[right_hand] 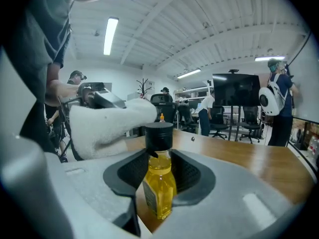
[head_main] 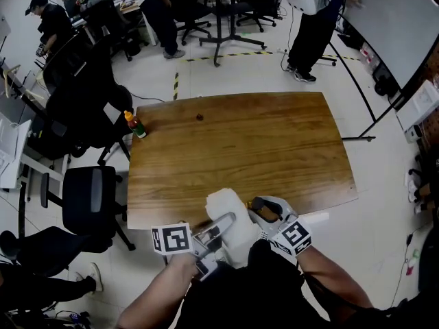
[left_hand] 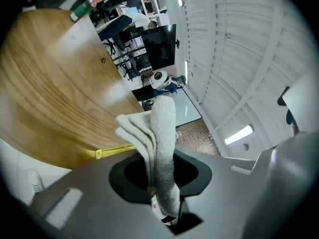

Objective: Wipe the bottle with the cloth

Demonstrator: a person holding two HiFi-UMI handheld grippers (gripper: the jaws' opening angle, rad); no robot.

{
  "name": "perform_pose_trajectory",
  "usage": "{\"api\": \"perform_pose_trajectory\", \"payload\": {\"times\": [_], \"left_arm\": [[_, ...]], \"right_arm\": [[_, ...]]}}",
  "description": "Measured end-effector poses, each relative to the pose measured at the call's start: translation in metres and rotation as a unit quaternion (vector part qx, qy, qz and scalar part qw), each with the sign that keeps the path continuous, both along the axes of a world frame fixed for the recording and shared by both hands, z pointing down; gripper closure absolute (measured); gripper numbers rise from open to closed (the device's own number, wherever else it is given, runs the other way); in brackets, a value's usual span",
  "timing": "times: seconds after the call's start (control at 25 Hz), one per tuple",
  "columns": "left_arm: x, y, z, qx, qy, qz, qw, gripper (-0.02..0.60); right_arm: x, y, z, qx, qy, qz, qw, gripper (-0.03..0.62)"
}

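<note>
In the head view, the left tongs [head_main: 225, 222] and the right tongs [head_main: 264, 209] are close together over the near edge of the tabletop [head_main: 260, 142]. A white cloth [head_main: 225, 201] is bunched up between them. A small bottle with an orange top [head_main: 135, 124] stands far away at the back corner. What the right tongs hold is hard to make out from up here. The left gripper view shows it better for that side: the left tongs are squeezed tight on the folded cloth, which sticks out past their tips. This view does not show the bottle at all. The right gripper view shows what the others miss. The right tongs are partly closed around a bottle [right_hand: 159, 180] of yellow liquid with a black cap, held upright above the tabletop. The cloth is just beside the cap, and it is not clear if they touch. The wiping looks like it is only starting, so most of the bottle is left to wipe.
</note>
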State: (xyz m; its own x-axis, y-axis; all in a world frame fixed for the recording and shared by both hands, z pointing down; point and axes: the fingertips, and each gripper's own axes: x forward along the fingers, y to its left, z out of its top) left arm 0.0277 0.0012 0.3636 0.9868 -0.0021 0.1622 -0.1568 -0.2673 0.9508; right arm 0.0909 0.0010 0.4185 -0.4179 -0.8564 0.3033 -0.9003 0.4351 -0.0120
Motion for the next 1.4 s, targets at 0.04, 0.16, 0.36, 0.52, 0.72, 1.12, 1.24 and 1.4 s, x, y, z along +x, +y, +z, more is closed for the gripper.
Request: {"api": "perform_pose_trajectory", "payload": {"times": [0.04,0.16,0.36,0.52,0.72,1.12,1.24,1.4], "left_arm": [[-0.009,0.000,0.002,0.012,-0.009,-0.003,0.9999,0.482],[-0.041,-0.001,0.007,0.049,-0.029,-0.011,0.9983,0.482],[-0.070,0.014,0.006,0.040,-0.006,-0.011,0.9991,0.482],[-0.086,0.023,-0.004,0.060,-0.008,-0.033,0.9976,0.482],[-0.096,0.029,-0.023,0.133,-0.009,-0.084,0.9875,0.482],[-0.055,0.137,-0.009,0.250,-0.106,-0.112,0.9559,0.480],[-0.044,0.185,-0.011,0.256,-0.110,-0.117,0.9533,0.480],[-0.040,0.234,-0.008,0.270,-0.142,-0.124,0.9443,0.480]], "right_arm": [[0.001,0.000,0.000,0.002,-0.001,0.004,1.000,0.467],[0.002,0.000,-0.002,0.010,-0.002,0.017,1.000,0.467],[0.007,-0.004,-0.001,0.000,-0.001,0.037,0.999,0.431],[0.022,0.005,-0.017,0.003,-0.015,0.059,0.998,0.316],[0.075,0.055,-0.035,-0.029,-0.075,0.120,0.990,0.316],[0.084,0.201,-0.062,-0.128,-0.186,0.048,0.973,0.585],[0.078,0.233,-0.060,-0.133,-0.200,0.021,0.971,0.585],[0.074,0.268,-0.060,-0.145,-0.213,-0.010,0.966,0.585]]}}
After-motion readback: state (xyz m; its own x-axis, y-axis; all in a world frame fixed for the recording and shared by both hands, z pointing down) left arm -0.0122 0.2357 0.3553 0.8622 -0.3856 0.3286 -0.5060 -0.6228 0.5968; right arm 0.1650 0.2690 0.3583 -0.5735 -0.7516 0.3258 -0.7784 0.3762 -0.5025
